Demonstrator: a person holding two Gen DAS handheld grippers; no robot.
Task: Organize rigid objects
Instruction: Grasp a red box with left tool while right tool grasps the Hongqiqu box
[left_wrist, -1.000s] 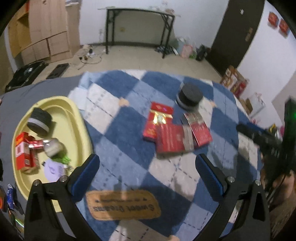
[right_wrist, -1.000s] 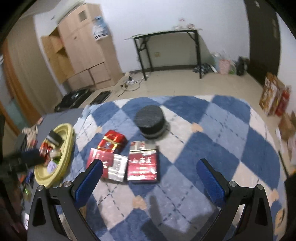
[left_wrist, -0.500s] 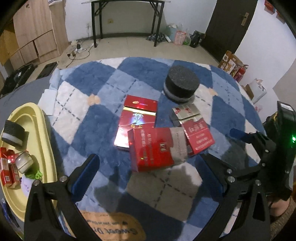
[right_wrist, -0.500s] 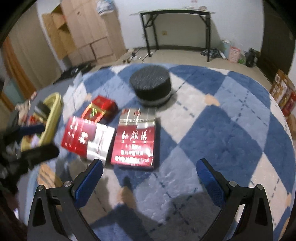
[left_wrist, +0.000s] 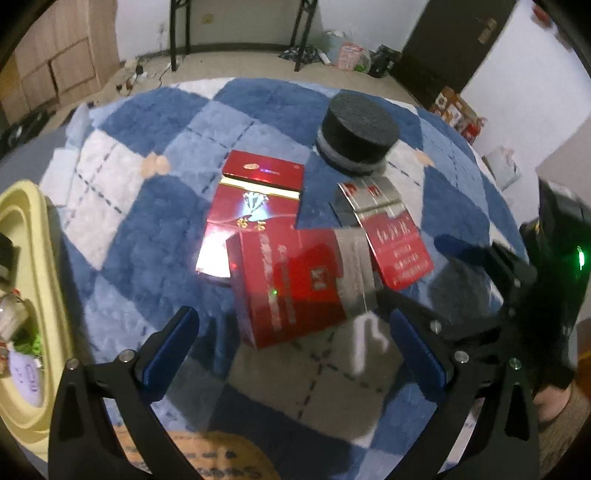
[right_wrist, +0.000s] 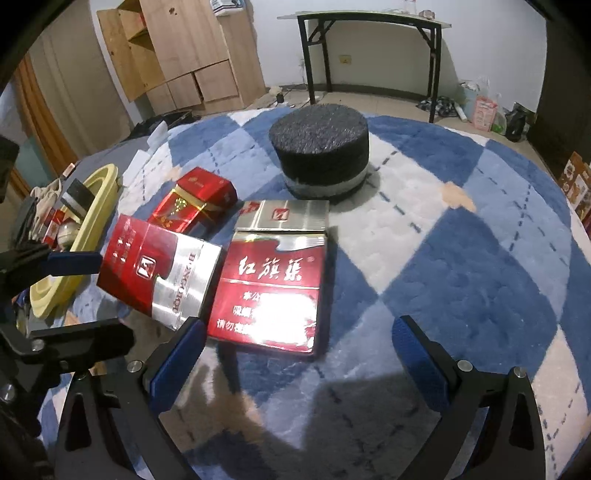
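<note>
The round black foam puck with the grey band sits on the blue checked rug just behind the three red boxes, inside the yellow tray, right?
Not quite. The round black foam puck sits on the blue checked rug behind the three red boxes, but outside the yellow tray, as the right wrist view shows.

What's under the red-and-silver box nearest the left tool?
The box overlaps one corner of the diamond-print pack and one edge of the flat red pack. Below that, rug; anything else beneath is hidden.
</note>
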